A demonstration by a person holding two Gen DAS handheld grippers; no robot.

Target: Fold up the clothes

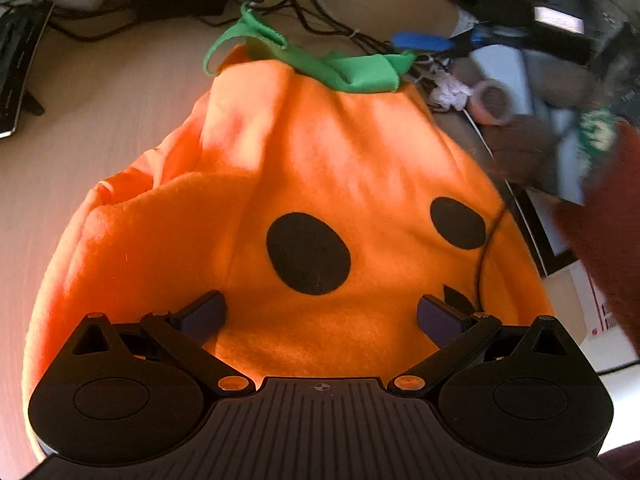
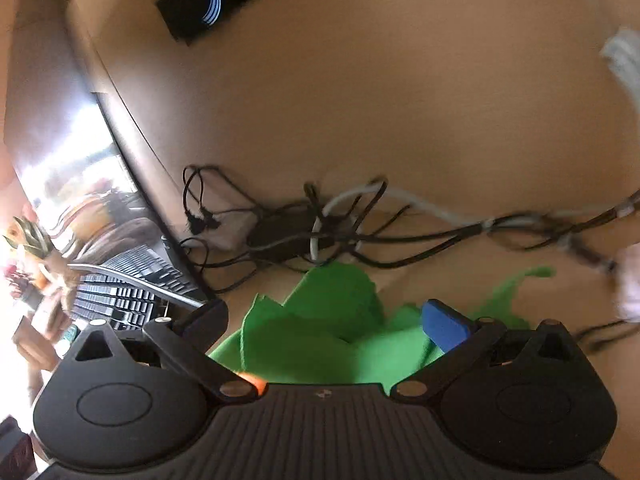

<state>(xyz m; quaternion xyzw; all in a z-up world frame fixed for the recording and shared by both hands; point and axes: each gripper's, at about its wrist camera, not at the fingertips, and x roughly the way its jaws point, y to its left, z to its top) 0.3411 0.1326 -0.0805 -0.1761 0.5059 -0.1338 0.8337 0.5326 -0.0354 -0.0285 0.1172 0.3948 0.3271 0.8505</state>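
An orange fleece pumpkin costume [image 1: 312, 168] with black oval eyes lies on the wooden desk, its green collar [image 1: 352, 70] at the far end. My left gripper [image 1: 320, 316] stands open just over the near end of the orange cloth, below the eyes. In the right wrist view my right gripper [image 2: 324, 320] is open, its fingers wide on either side of the green collar [image 2: 320, 336]. A sliver of orange [image 2: 254, 382] shows at its base. The right gripper [image 1: 424, 42] shows blurred beyond the collar in the left wrist view.
A tangle of black and white cables [image 2: 320, 228] lies on the desk just beyond the collar. A monitor [image 2: 80, 160] and keyboard [image 2: 128, 284] stand at the left. Brown plush and clutter [image 1: 520, 120] crowd the right side, with a person's rust sleeve [image 1: 612, 220].
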